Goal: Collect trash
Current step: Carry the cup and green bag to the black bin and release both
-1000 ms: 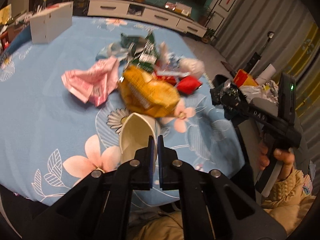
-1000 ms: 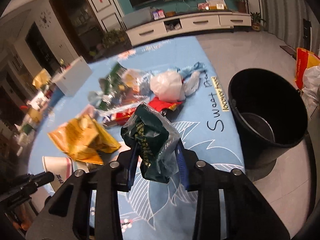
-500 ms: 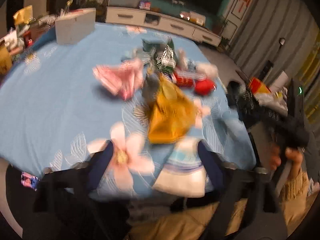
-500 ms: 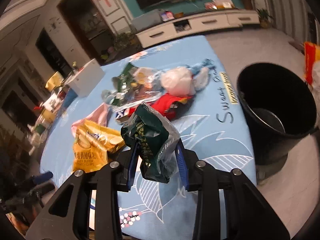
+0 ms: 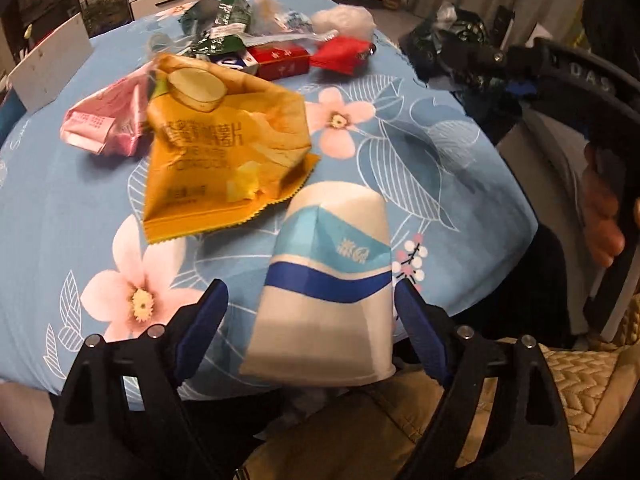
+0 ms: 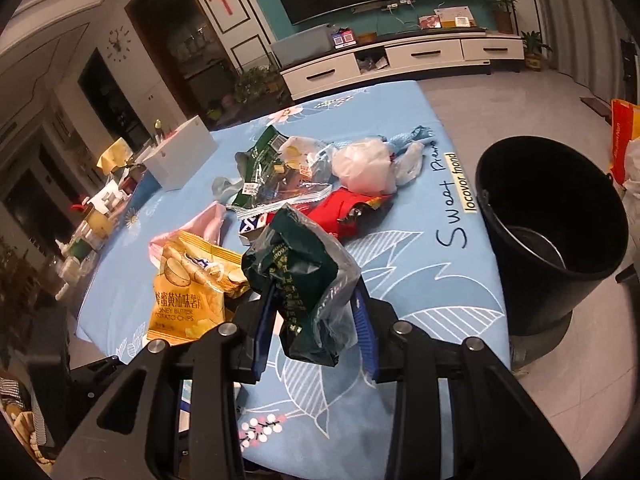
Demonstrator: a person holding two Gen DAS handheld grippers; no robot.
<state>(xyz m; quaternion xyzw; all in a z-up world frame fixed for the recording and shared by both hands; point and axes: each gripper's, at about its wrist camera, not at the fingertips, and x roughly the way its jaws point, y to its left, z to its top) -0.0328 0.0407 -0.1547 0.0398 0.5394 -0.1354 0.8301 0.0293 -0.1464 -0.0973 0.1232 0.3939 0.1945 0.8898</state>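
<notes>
My left gripper (image 5: 310,312) is open wide around a white paper cup with a blue band (image 5: 326,292) that lies tipped, base away from me, at the table's near edge. Whether a finger touches the cup I cannot tell. A yellow chip bag (image 5: 224,160) lies just beyond it, and it also shows in the right wrist view (image 6: 188,284). My right gripper (image 6: 314,320) is shut on a dark green crumpled wrapper (image 6: 304,276) and holds it above the table. The black bin (image 6: 552,232) stands on the floor to the right of the table.
A pink wrapper (image 5: 104,120), red packets (image 5: 280,60), green bags (image 6: 260,160) and a white plastic bag (image 6: 364,168) lie in a pile mid-table. A white box (image 6: 180,156) stands at the far left. The blue flowered cloth (image 6: 420,272) covers the table.
My left gripper has gone from shut beside the cup to open wide around it, and it has pulled back toward the table's near edge. My right gripper still holds the green wrapper.
</notes>
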